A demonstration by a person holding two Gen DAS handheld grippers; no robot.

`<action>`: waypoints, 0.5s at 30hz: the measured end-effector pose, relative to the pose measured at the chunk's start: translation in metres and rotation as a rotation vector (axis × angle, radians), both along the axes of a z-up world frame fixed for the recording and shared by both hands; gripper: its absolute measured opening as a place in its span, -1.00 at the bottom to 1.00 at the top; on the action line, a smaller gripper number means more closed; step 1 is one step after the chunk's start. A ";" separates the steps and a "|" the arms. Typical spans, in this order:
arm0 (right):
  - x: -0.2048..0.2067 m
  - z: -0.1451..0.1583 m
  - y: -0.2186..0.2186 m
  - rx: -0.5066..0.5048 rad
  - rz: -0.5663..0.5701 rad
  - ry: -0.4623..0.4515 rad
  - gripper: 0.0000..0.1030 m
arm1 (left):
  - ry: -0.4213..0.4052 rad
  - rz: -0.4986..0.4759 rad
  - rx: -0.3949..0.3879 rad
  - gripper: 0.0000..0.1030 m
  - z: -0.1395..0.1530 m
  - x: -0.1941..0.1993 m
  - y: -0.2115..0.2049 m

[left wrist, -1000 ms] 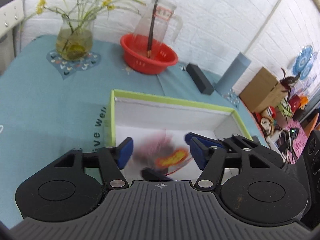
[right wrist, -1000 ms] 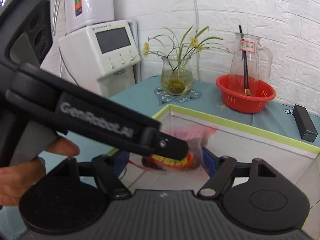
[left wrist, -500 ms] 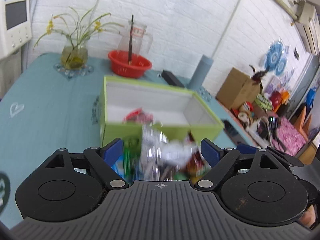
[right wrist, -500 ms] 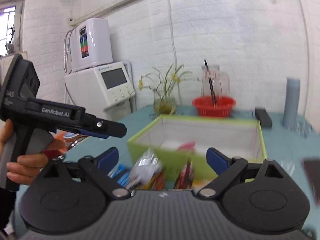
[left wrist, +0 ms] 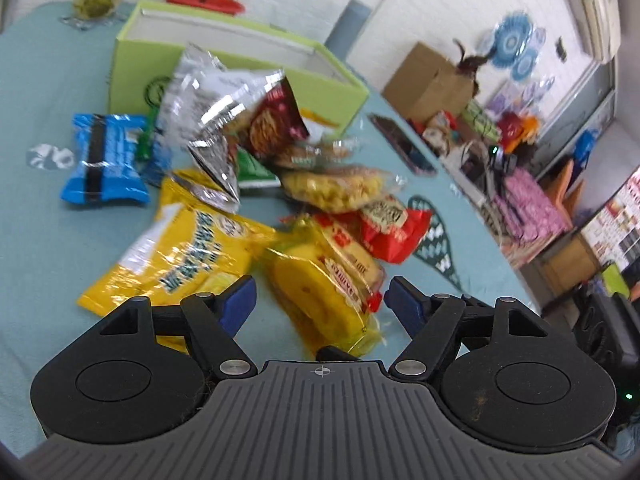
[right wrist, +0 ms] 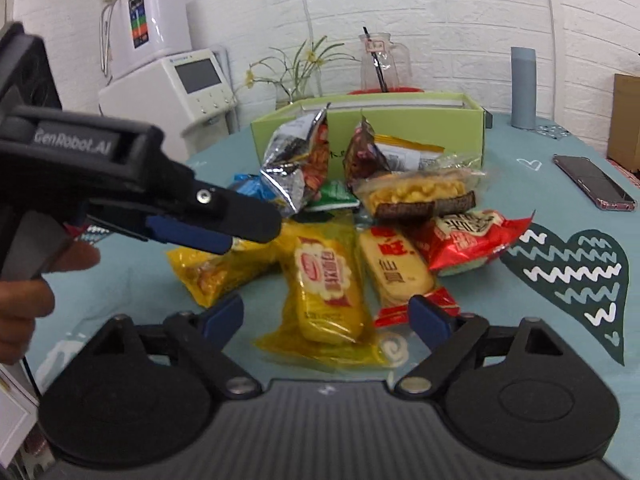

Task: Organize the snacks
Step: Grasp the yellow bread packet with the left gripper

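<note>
**On the teal tablecloth: snack pile before the green box**

Across the teal tablecloth (right wrist: 520, 184) a loose heap of snack packets lies just in front of the lime-green box (right wrist: 440, 120), which stands at twelve o'clock in the right wrist view. The left gripper (left wrist: 320, 300) hovers over a yellow cracker packet (left wrist: 320, 280); its jaws are closing, the blue pads either side of the packet and not pressing on it. The right gripper (right wrist: 326, 316) (jaws likewise closing, nothing clamped) frames the same yellow cracker packet (right wrist: 328, 280) from the opposite side. A pale rice-cracker packet (right wrist: 394, 268) lies touching it at three o'clock, with a red packet (right wrist: 472, 240) at two o'clock. A large yellow bag (left wrist: 180, 248) rests at ten o'clock in the left wrist view, a blue packet (left wrist: 104, 160) farther out. Two silver foil bags (right wrist: 296, 164) lean upright against the box. A phone (right wrist: 594, 182) lies well apart at two o'clock. A hand (right wrist: 24, 300) holds the left gripper's handle at nine o'clock.
</note>
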State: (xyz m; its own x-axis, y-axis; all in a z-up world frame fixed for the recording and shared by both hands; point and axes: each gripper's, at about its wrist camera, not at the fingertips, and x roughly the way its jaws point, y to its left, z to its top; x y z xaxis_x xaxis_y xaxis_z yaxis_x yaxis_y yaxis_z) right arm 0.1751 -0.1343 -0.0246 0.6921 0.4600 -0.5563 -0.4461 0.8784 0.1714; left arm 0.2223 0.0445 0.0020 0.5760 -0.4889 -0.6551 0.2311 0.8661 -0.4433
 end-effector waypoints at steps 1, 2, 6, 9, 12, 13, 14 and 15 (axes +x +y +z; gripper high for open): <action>0.001 -0.003 -0.001 0.008 0.001 0.013 0.67 | 0.012 0.004 0.019 0.10 -0.004 0.003 -0.006; 0.002 -0.006 -0.002 0.015 0.006 0.022 0.67 | 0.025 0.008 0.035 0.05 -0.008 0.006 -0.011; 0.009 -0.004 0.002 0.022 0.037 0.018 0.47 | 0.100 0.019 0.008 -0.30 -0.026 0.022 -0.017; 0.003 -0.002 0.007 -0.025 0.062 -0.014 0.22 | 0.105 0.027 -0.007 -0.37 -0.027 0.016 -0.015; -0.013 0.001 0.005 -0.043 0.082 -0.012 0.06 | 0.131 0.010 -0.033 -0.39 -0.028 -0.002 -0.014; -0.021 0.002 0.004 -0.044 0.093 -0.008 0.07 | 0.135 -0.002 -0.038 -0.39 -0.028 -0.008 -0.014; -0.027 0.002 0.003 -0.045 0.100 -0.005 0.07 | 0.139 -0.012 -0.038 -0.38 -0.028 -0.013 -0.014; -0.031 0.002 0.003 -0.047 0.101 -0.011 0.08 | 0.146 -0.018 -0.041 -0.37 -0.028 -0.015 -0.014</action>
